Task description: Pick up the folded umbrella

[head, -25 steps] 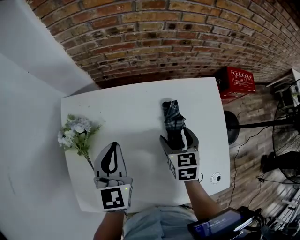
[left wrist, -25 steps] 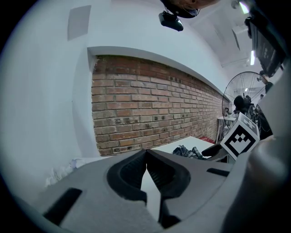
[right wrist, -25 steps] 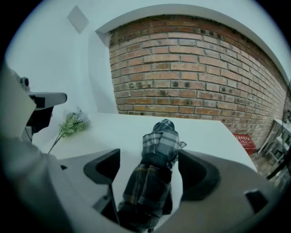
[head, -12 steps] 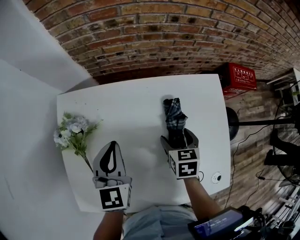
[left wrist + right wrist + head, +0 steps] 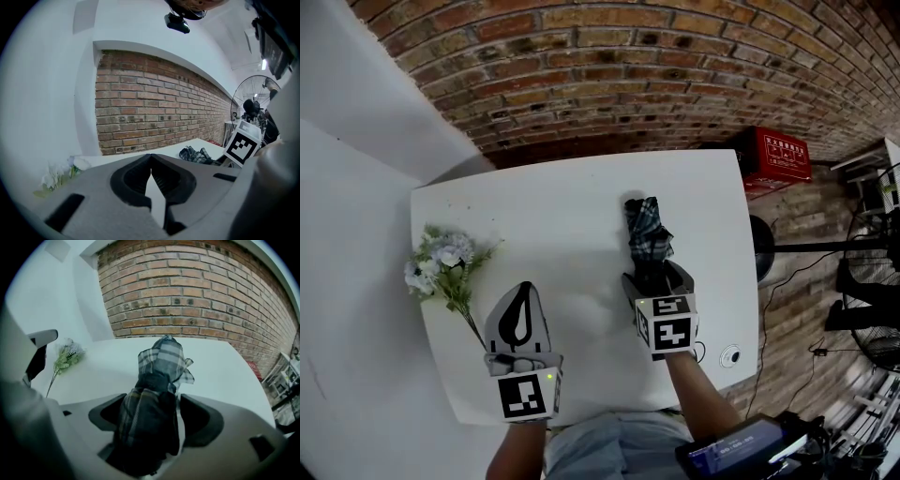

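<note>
The folded plaid umbrella lies on the white table, its near end between the jaws of my right gripper. In the right gripper view the dark bundle fills most of the gap; the jaws have just been closing round it, and a thin gap still shows beside the right pad. My left gripper rests near the table's front edge, left of the umbrella, with its tips together and nothing between them.
A bunch of pale artificial flowers lies at the table's left edge. A small round white object sits at the front right corner. A red crate and a fan stand are on the floor at right. A brick wall lies behind.
My right gripper has sunk a little over the umbrella's near end and its jaws have narrowed slightly. The left gripper and the flowers have stayed put.
</note>
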The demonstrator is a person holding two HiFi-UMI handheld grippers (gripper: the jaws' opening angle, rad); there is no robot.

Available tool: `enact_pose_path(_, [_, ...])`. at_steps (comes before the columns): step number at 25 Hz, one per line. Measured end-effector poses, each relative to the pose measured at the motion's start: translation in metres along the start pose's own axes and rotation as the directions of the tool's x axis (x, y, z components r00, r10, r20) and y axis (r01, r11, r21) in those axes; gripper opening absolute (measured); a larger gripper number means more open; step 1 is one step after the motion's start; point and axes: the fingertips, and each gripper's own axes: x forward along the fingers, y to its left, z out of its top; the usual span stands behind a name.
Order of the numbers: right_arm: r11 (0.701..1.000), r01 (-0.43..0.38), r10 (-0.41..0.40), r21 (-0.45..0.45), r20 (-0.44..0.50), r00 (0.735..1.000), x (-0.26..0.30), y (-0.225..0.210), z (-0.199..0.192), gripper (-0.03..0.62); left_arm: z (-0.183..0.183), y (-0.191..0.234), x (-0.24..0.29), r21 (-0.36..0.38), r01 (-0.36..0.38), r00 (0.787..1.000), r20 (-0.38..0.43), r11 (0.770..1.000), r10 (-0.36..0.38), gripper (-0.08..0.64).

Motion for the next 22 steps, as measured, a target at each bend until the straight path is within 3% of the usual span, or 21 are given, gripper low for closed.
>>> enact_pose_path(13, [1.000,0.003,-0.003,-0.017,0.000,1.000,0.0002,-0.0007,0.0000,0.344,0.0021,0.0018,0.0012,-0.006,-0.004,1.000,0.003,1.000,0.004,0.008])
enact_pose_path(22, [1.000,-0.001,0.001,-0.014,0.010,1.000,-0.0014,0.0003,0.0009,0.291,0.0048,0.0008,0.0020,0.000,-0.001,1.000,0.006,1.000,0.001,0.008])
